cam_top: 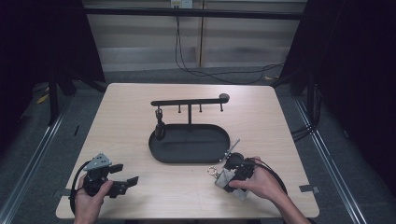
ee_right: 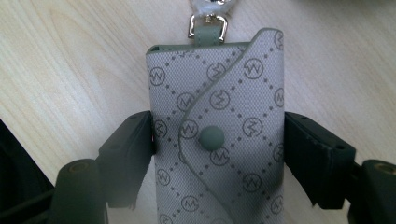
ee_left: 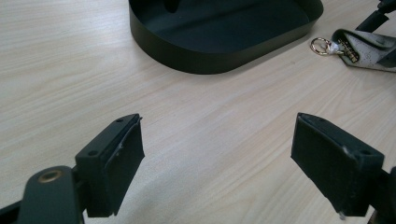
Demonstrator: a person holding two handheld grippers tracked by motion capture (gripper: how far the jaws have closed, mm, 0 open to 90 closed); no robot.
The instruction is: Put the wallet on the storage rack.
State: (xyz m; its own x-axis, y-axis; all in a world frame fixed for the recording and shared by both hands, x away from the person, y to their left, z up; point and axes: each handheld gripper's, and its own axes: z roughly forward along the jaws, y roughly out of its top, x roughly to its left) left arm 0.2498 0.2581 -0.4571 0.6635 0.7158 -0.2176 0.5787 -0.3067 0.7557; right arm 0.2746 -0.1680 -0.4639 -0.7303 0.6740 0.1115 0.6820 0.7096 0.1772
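Pale wood-grain covered the table (cam_top: 130,116), which stood on a grey floor with dark curtains at both sides. At its middle a black oval tray (cam_top: 161,151) was placed, from which a post rose to a horizontal bar with small hooks (cam_top: 189,101). Near the front right corner, a grey patterned key pouch (ee_right: 219,135) with a snap button and a gold ring (ee_left: 320,45) was lying flat on the wood, just beside the tray's rim. It was bracketed by the right gripper (ee_right: 217,149), whose pads were seen against both long edges of the pouch, apparently gripping it. Well apart, at the front left, the left gripper (ee_left: 217,154) was held with its jaws wide open over bare wood.
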